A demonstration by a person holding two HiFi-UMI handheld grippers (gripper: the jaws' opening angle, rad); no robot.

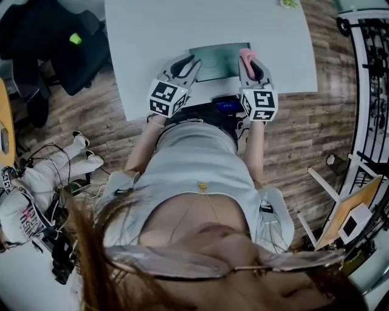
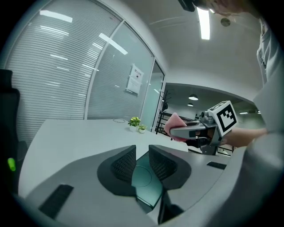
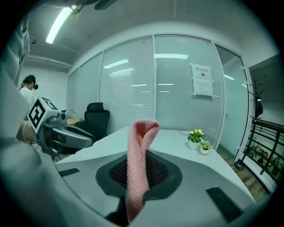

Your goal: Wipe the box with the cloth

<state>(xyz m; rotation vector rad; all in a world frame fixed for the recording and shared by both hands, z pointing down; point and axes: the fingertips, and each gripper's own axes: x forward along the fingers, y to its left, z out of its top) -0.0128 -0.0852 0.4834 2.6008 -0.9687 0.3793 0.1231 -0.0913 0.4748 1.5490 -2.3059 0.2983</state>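
Right hand-held gripper point(image 3: 141, 170) clamped on pink cloth point(image 3: 142, 133); left hand-held gripper point(image 2: 142, 157) narrowly parted, apparently astride teal box point(image 1: 217, 62) edge on surface point(image 1: 170, 24). Risk: unpinned box sliding under wiping; cloth slipping free.

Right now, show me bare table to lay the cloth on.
Free: table left of the box; the wide stretch beyond it up to the plants. Crowded: near edge, where left gripper and right gripper flank the box.

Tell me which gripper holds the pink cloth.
The right gripper: its jaws are shut on the pink cloth, while the left gripper's jaws stand apart with no cloth.
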